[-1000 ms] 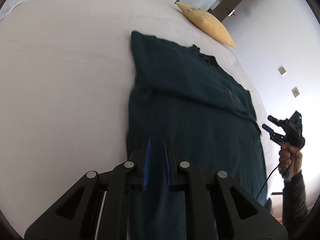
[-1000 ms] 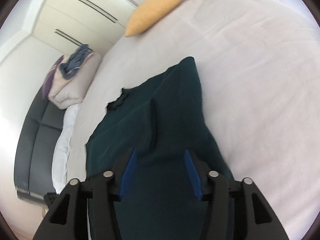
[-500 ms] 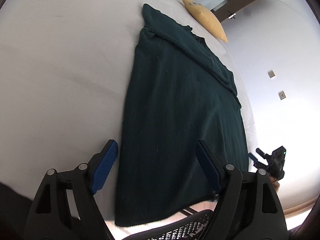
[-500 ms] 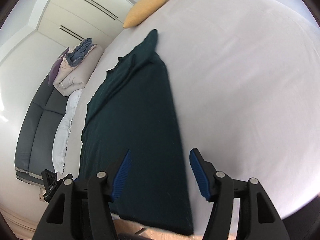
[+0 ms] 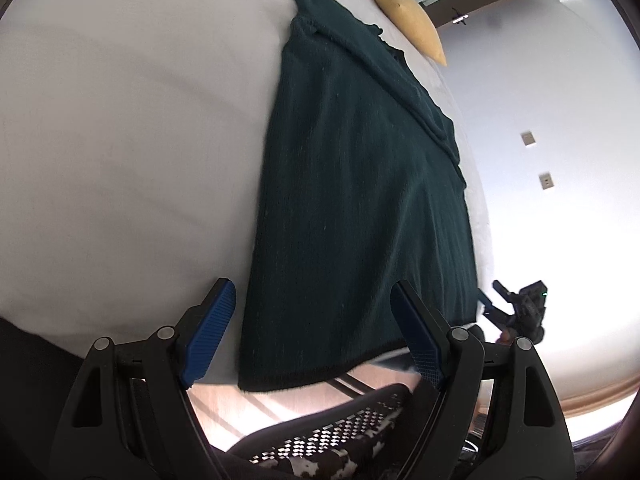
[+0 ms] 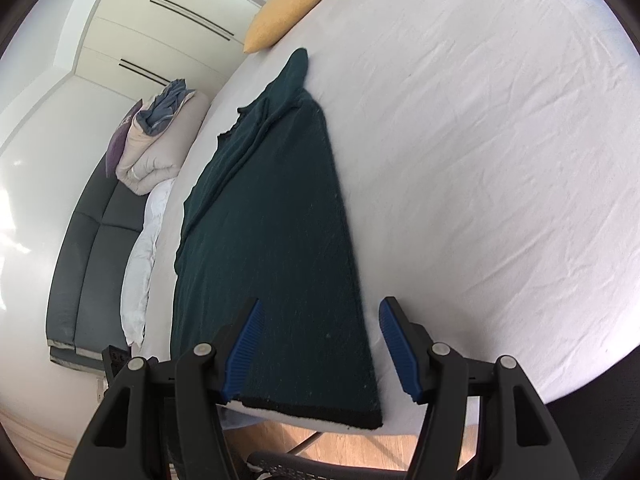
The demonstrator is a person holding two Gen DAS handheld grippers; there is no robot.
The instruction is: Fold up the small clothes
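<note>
While the dark green sweater (image 5: 360, 208) is lying lengthwise ahead of us on the white bed (image 6: 500, 140), hem at the near edge, we are holding the left gripper (image 5: 316, 332) and right gripper (image 6: 320, 344) wide open, empty, straddling opposite hem corners; bare sheet is flanking both sides.

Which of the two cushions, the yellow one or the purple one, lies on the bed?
The yellow cushion: it rests on the bed beyond the garment. The purple cushion leans on the sofa.

Bedroom: bed (image 6: 480, 140) (pillow (image 6: 288, 12), wardrobe (image 6: 160, 28)).
</note>
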